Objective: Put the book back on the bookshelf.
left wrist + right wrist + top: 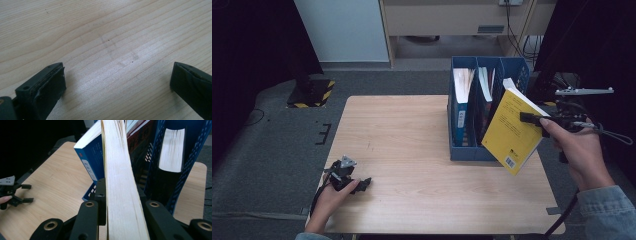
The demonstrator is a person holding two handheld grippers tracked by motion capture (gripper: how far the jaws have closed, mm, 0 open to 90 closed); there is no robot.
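A yellow-covered book [512, 132] hangs tilted in the air beside the right front of the blue file rack [462, 150]. My right gripper [525, 118] is shut on it near its upper edge. In the right gripper view the book's pale page edges [120, 170] run up between the two black jaws, which press on both covers. My left gripper [362, 183] rests at the table's front left corner in a hand. Its jaws stand wide apart over bare wood [112, 50] with nothing between them.
The rack has three slots holding upright books: a blue-covered one [91, 162], a dark red one beside it, and a thick one [172, 150] in another slot. The wooden table [412, 150] stands on grey carpet. A cable trails from the right gripper off the table's right edge.
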